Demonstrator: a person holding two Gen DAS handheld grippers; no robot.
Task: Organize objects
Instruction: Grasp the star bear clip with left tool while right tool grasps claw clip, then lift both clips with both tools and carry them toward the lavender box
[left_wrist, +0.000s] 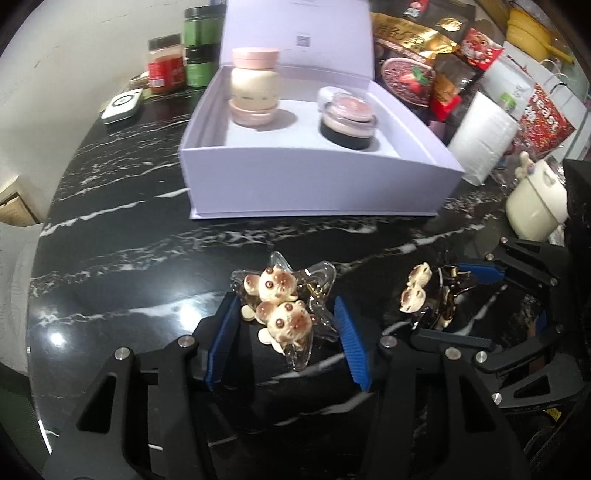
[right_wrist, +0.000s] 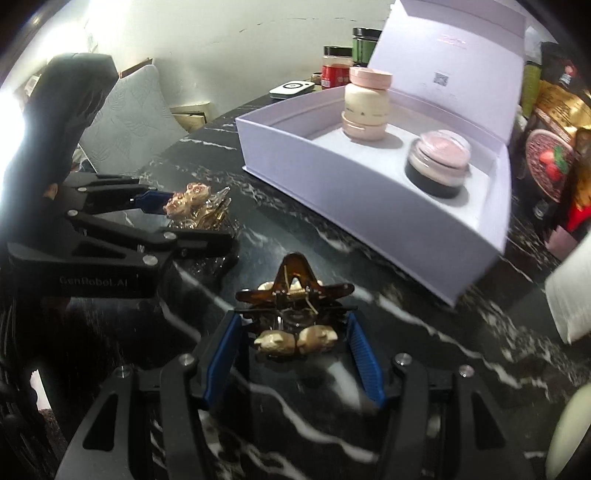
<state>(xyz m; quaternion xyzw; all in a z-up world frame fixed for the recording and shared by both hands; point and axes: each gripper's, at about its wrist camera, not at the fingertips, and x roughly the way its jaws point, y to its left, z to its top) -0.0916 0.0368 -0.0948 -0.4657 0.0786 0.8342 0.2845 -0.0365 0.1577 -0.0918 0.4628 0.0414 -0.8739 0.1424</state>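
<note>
At my eleven o'clock a red jar stands beside stacked green jars, and a white charger lies just left of them. At one o'clock snack bags pile up, and a white paper pack leans near them. At two o'clock I see a cream pot. Marble tabletop lies beneath.
</note>
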